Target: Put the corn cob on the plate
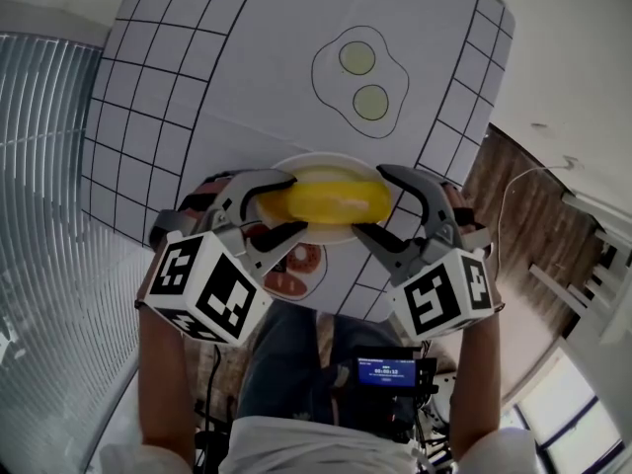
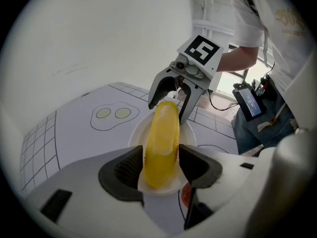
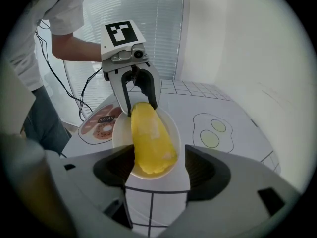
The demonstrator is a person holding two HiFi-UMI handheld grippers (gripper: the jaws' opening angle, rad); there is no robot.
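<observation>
Looking down, we see the gridded worktop (image 1: 296, 67) carrying a white plate (image 1: 314, 159), and the corn cob (image 1: 331, 199) lies on that plate. Our left gripper (image 1: 296, 203) and right gripper (image 1: 369, 201) bracket the cob's two ends, jaws spread, not clamping it.

The head view looks steeply down from above, while both gripper views face each other, close in, sharing the round white plate (image 1: 318, 161) and yellow corn cob (image 1: 331, 197).
</observation>
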